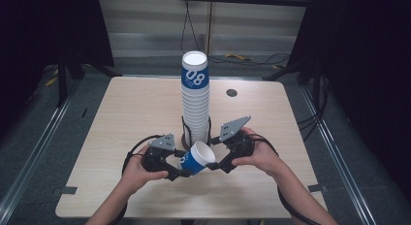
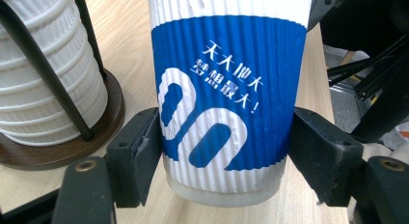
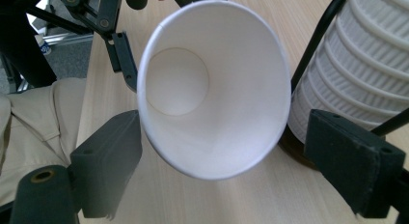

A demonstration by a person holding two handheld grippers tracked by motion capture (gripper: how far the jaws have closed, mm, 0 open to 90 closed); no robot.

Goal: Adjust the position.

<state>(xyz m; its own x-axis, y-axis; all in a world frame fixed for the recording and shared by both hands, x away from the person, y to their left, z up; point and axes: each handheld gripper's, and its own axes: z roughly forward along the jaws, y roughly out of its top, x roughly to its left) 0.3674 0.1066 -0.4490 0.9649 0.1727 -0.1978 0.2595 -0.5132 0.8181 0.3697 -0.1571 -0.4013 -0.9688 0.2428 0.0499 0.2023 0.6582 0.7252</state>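
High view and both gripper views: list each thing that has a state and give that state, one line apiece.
single cup: empty, tipped on its side, mouth toward the right gripper.
left gripper: shut on the single cup near its base.
right gripper: open, jaws either side of the cup's rim.
cup stack: upright in its wire holder.
table: bare wood.

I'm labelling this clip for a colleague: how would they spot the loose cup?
Find the tall cup stack in its wire holder mid-table. In front of it, the left gripper clamps one blue-and-white cup. Unlike its nested, upright neighbours, it lies tilted alone, mouth towards the right gripper.
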